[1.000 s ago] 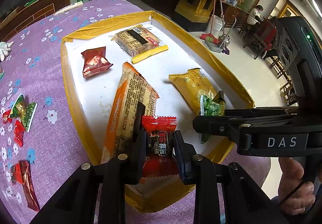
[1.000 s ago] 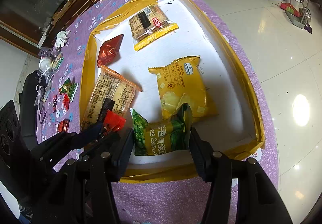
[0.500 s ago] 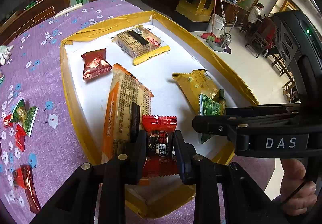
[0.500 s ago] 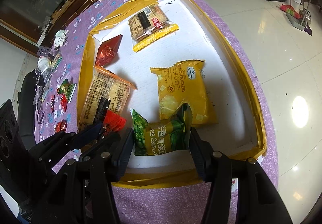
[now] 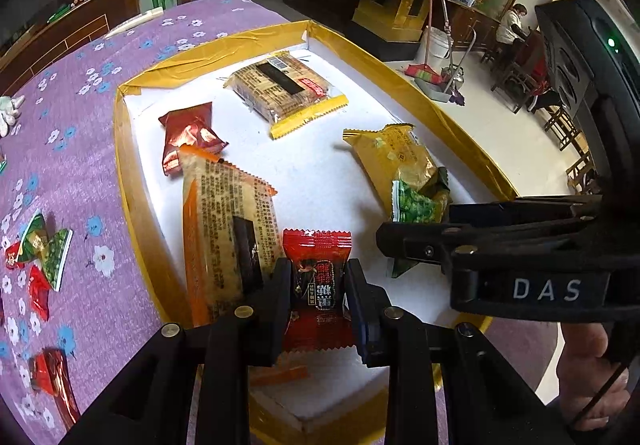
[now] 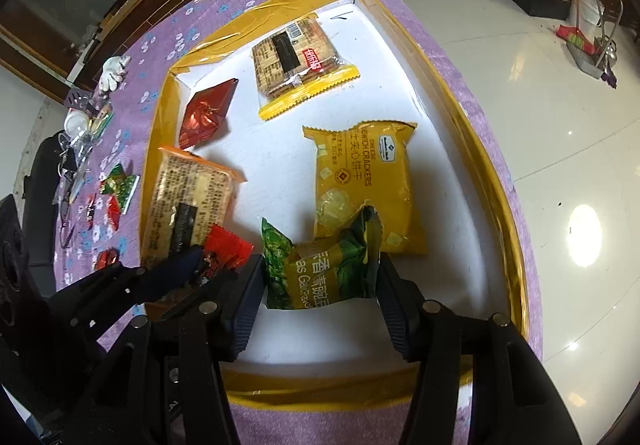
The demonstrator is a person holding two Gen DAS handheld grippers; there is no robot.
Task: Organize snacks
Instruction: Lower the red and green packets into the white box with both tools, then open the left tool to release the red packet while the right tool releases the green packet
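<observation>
My left gripper (image 5: 316, 285) is shut on a small red candy packet (image 5: 318, 277) and holds it over the near end of the white tray (image 5: 320, 173) with yellow taped walls. My right gripper (image 6: 320, 277) is shut on a green pea snack bag (image 6: 320, 269), held over the tray's near end beside the left one. In the tray lie an orange cracker pack (image 5: 228, 229), a yellow cheese cracker pack (image 6: 364, 185), a dark red foil packet (image 5: 188, 137) and a clear biscuit pack (image 5: 284, 89).
The tray sits on a purple flowered tablecloth (image 5: 68, 93). Several small green and red candies (image 5: 40, 249) lie on the cloth left of the tray. The table's edge and a shiny floor (image 6: 540, 85) are to the right.
Both grippers have moved forward over the tray with their packets still held. The tray contents now appear closer.
</observation>
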